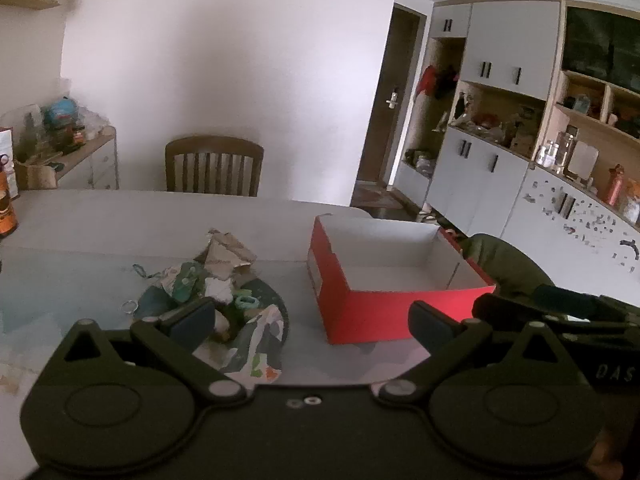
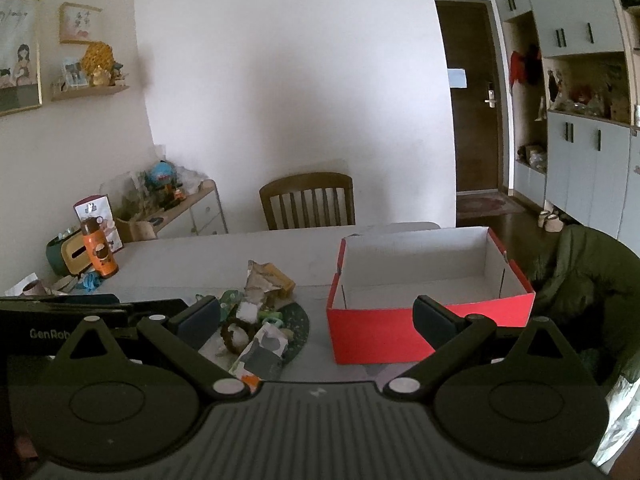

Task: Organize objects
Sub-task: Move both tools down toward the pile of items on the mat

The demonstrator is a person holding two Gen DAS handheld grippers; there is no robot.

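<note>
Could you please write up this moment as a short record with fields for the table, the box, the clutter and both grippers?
table: white table, wooden chair behind it
box: red box with white inside, open top, nothing seen in it, right of the pile
clutter: pile of small objects, crumpled paper and bits, on a dark mat
other items: orange bottle at the table's far left
left gripper: open, holding nothing
right gripper: open, holding nothing
progress: nothing in the box yet
</note>
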